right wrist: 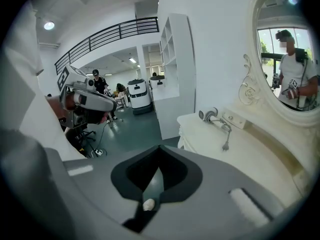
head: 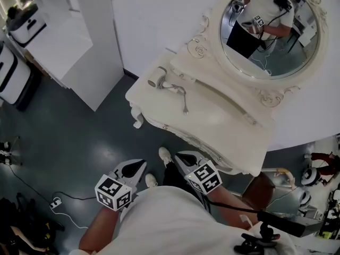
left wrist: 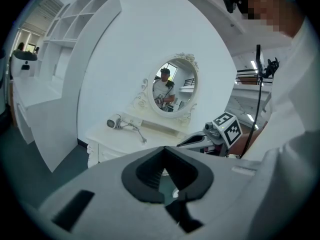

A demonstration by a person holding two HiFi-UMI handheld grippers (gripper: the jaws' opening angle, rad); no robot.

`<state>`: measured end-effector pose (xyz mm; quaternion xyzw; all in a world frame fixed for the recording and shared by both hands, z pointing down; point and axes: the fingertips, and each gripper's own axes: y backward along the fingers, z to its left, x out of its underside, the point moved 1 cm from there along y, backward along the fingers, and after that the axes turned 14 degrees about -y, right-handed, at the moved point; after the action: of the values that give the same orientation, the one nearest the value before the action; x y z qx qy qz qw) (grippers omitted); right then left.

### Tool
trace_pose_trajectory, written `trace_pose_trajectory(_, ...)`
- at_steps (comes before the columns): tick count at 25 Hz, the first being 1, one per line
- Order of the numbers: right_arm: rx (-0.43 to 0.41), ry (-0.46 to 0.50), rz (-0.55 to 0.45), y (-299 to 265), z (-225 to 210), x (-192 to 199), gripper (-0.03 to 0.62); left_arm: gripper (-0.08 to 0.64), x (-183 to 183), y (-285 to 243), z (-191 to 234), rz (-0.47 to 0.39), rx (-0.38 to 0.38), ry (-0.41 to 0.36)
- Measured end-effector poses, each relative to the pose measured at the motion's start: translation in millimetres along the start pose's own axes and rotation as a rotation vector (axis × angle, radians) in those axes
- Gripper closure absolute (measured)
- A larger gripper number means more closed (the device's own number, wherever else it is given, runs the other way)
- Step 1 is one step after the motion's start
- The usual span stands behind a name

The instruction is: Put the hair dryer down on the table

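While both grippers hang over the dark floor [head: 79, 137] in front of the person, neither has anything between its jaws. Furthest left, a white shelf unit [head: 87, 41] stands apart from the left end of the table. Next comes the left gripper [head: 141, 164], with its marker cube nearest the person's body. Its own view shows the two jaws brought together at the tips, gripping nothing. Above it in the head view, well apart from both grippers, the hair dryer [head: 159, 78] lies on its side at the left end of the cream dressing table [head: 228, 137], close to the back edge by the wall. Its short barrel is at the left, with the round end facing out past the table's left edge. Its handle runs rightward, so the long axis lies roughly along the table's length. From the handle the cord [head: 180, 92] trails right and toward the front, ending in a plug [head: 185, 110] that rests on the tabletop. Just right of the left gripper, the right gripper [head: 179, 156] is likewise closed tight on nothing, its tip pointing toward the table's front edge. Farthest right, the oval mirror [head: 273, 33] in its carved frame rises from the back of the table and reflects the person.
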<state>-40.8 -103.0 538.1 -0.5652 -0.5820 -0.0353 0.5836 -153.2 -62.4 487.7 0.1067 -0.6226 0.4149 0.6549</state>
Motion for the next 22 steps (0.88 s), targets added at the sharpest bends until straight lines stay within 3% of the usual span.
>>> trace_pose_trajectory(13, -0.004, -0.014, -0.044, 13.2, 16.6, -3.4, 0.592, 0.561, -3.3, -2.2, -13.4, 0.014, 0.058, -0.039)
trace_pose_trajectory(22, -0.021, 0.01, -0.052, 11.3, 24.7, -7.4, 0.592, 0.561, -1.7, -2.7, -14.2, 0.018, 0.058, -0.036)
